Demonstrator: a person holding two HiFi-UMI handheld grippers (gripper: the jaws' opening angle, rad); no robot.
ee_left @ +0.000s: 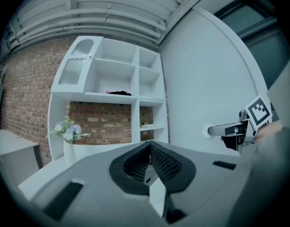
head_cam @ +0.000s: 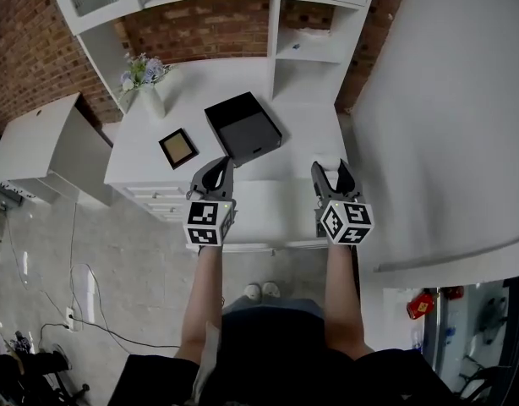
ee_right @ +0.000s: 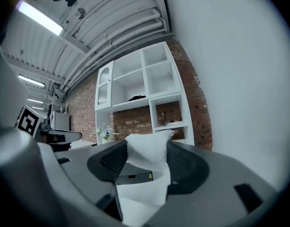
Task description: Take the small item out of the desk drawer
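- The left gripper (ee_left: 149, 144) has its jaws pressed together at the tips, with nothing between them.
- The right gripper (ee_right: 147, 148) has its jaws spread. The gap shows only white desk (head_cam: 302, 134) top and a strip of the black box (head_cam: 243, 126), and nothing is pinched.
- Both grippers hang side by side over the desk's near edge. They and the forearms cover part of the desk front there.
- The small item shows in no view. The drawers (head_cam: 158, 198) at the desk's near left look shut, so their insides are hidden.
- The box lies in the middle of the desk, with a frame (head_cam: 177, 148) just left of it and a vase (head_cam: 150, 100) of flowers far left.
- The shelves (head_cam: 314, 53) above are cut off at the top edge. A dark thing up there is too cropped to identify.
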